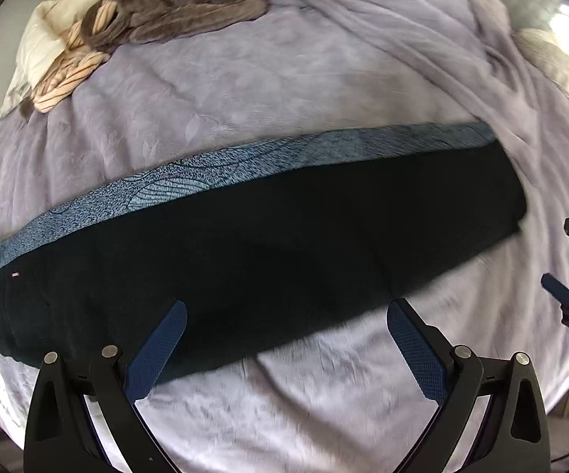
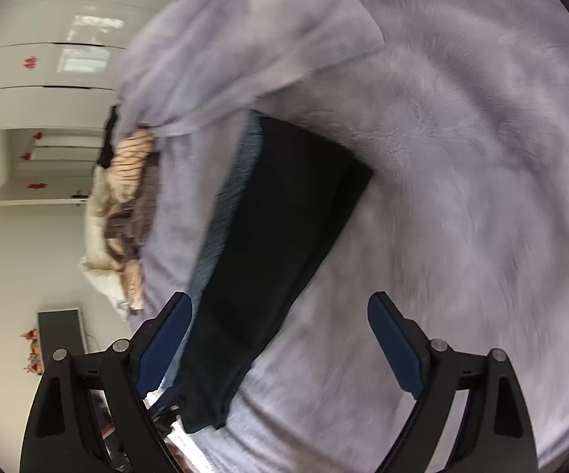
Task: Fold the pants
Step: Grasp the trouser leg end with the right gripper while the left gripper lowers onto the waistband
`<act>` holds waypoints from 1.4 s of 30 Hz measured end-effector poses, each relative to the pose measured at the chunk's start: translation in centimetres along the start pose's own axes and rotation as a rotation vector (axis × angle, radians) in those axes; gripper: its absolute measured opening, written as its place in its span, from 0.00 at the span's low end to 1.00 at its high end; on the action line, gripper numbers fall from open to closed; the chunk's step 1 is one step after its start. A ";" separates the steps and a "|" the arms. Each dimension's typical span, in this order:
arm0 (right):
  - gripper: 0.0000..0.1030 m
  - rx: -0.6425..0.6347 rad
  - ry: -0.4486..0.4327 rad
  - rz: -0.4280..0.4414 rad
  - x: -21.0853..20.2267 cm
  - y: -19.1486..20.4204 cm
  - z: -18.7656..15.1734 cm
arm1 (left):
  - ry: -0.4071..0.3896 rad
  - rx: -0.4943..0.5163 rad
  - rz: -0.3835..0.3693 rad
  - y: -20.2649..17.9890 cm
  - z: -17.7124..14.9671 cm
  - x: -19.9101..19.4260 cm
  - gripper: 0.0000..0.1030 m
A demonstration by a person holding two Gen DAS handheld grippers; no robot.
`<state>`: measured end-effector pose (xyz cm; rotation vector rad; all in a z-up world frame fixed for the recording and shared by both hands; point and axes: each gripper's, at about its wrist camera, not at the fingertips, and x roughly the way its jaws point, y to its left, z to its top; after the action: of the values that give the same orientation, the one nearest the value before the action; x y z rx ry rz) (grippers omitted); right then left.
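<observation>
Black pants [image 1: 245, 252] lie flat and lengthwise across a lavender blanket [image 1: 245, 90], folded leg on leg, waist at the left. A blue patterned strip [image 1: 213, 181] shows along their far edge. My left gripper [image 1: 284, 319] is open and empty, hovering over the near edge of the pants. My right gripper [image 2: 280, 311] is open and empty above the pants [image 2: 280, 213] near their cuff end; it also shows at the right edge of the left wrist view [image 1: 560, 264].
A heap of striped and brown bedding with a cream pillow [image 1: 134, 12] lies at the far left of the bed. The blanket is bunched in folds at the far right [image 1: 493, 59]. White wardrobe doors [image 2: 47, 39] stand beyond the bed.
</observation>
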<state>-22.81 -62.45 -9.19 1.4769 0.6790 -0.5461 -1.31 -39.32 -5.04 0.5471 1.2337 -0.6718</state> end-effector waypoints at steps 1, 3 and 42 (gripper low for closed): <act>0.82 0.001 -0.005 -0.001 1.0 -0.4 0.9 | 0.001 -0.005 0.014 -0.1 0.3 0.6 0.99; 0.72 0.010 -0.015 0.025 2.6 -0.9 2.8 | 0.003 -0.016 0.030 0.0 0.7 1.6 0.99; 0.12 -0.161 0.041 0.273 8.9 1.6 6.2 | -0.107 -0.138 0.128 -2.7 6.5 4.9 0.76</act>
<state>-14.95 -67.89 -14.55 1.4034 0.5292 -0.2461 1.94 -46.54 -8.20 0.4652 1.1259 -0.4979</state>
